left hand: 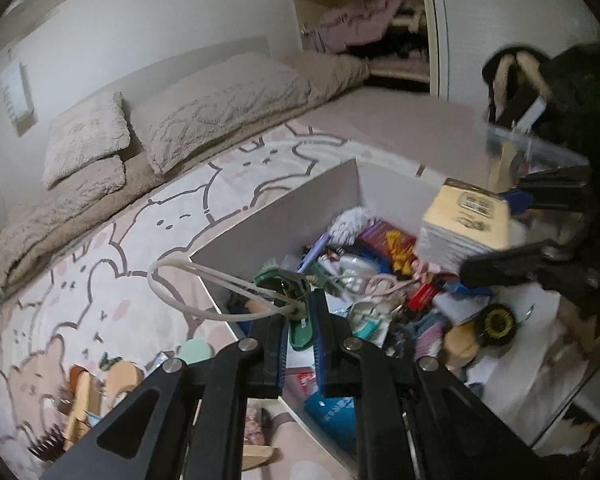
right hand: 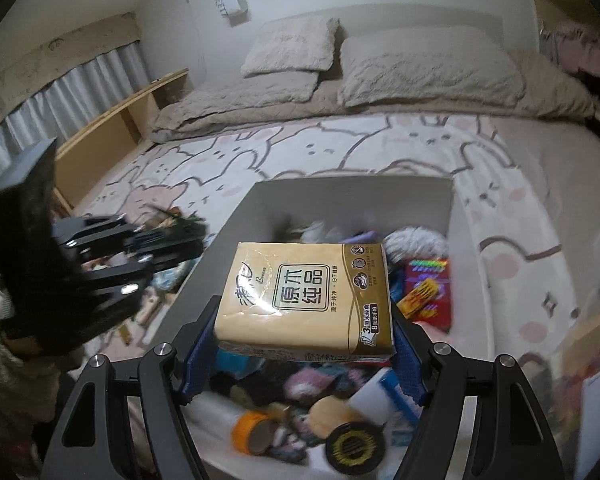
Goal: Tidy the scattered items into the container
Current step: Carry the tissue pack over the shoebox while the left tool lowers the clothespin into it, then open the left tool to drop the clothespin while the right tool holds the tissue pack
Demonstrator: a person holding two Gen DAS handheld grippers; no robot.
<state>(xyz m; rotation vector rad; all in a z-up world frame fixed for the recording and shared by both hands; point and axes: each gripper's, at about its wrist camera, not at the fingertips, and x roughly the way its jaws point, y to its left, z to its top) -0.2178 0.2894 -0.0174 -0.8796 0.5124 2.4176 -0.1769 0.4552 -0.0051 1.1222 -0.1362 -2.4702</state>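
Observation:
A white open box [left hand: 276, 208] [right hand: 340, 192] on the patterned rug holds many mixed small items. My left gripper [left hand: 302, 320] is shut on a green tool with a white cord loop [left hand: 284, 284], held over the box's near left edge. My right gripper [right hand: 304, 344] is shut on a tan tissue pack [right hand: 308, 296], held above the box's contents. The pack also shows in the left wrist view [left hand: 460, 228], gripped by the black right gripper [left hand: 512, 264]. The left gripper shows in the right wrist view [right hand: 140, 252], left of the box.
Scattered items [left hand: 84, 392] lie on the rug left of the box. A low bed with pillows [right hand: 380, 72] runs along the far side. A wooden shelf [right hand: 112, 132] stands at left. A clear bin [left hand: 532, 148] sits behind the box.

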